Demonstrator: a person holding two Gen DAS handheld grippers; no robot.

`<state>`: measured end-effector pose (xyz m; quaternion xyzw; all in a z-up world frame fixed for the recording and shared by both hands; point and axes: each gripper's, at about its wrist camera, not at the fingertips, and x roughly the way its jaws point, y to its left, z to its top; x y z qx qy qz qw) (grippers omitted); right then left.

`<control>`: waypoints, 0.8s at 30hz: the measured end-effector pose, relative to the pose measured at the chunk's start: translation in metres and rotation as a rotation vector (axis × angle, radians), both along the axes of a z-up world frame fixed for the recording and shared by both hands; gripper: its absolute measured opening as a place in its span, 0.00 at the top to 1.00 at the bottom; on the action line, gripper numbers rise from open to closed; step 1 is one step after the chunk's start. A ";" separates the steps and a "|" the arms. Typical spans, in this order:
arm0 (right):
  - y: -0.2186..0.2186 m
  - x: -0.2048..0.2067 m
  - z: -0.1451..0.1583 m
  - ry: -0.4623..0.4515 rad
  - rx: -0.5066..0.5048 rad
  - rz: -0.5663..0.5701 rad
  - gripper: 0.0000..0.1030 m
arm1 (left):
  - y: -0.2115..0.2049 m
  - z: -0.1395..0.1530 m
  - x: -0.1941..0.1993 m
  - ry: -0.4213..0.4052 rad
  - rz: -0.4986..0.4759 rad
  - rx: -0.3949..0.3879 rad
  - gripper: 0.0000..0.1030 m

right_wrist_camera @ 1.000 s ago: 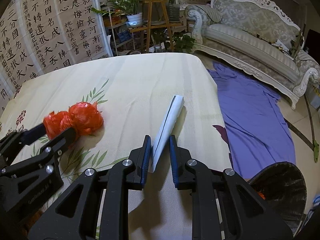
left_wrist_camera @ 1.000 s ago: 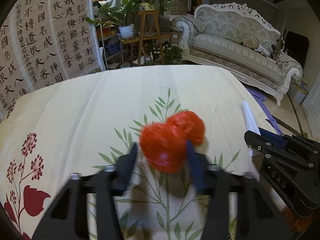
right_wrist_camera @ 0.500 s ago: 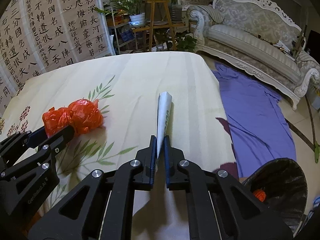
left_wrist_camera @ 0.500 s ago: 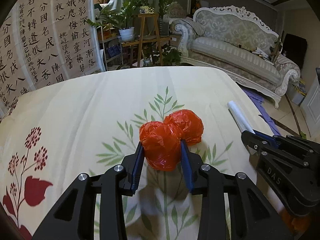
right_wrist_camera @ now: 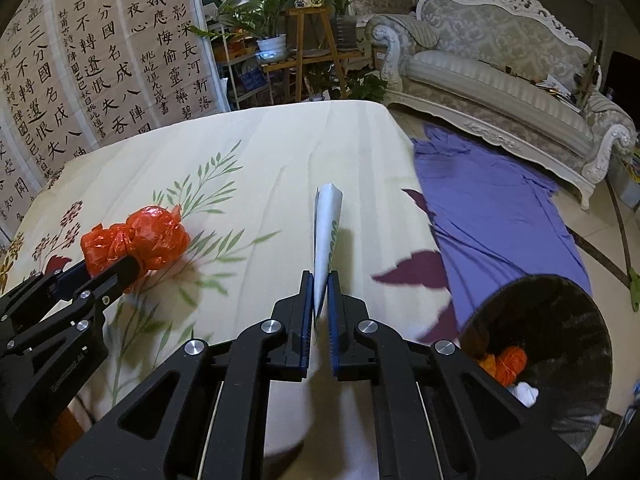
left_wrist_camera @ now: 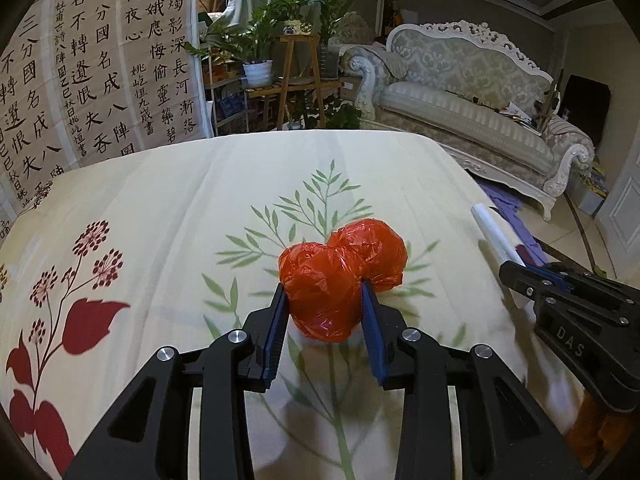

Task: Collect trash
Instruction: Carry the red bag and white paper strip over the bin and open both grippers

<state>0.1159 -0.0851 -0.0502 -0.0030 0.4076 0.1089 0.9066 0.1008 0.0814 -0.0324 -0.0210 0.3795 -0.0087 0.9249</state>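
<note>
Red bag on floral cloth, pinched by left gripper | right view: paper pinched by right gripper, clear of cloth; bin beside table.

Left claw around red bag bundle (pads pressing).

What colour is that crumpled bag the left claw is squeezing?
Bright orange-red; the crumpled plastic bag shows best in the left wrist view.
</note>
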 end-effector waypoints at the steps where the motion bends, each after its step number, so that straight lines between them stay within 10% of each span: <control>1: -0.003 -0.005 0.001 -0.003 -0.001 -0.003 0.93 | -0.001 0.001 -0.003 -0.002 -0.003 -0.003 0.65; 24: -0.135 -0.093 0.006 -0.069 -0.059 -0.279 0.93 | -0.133 0.013 -0.058 -0.072 -0.255 -0.014 0.65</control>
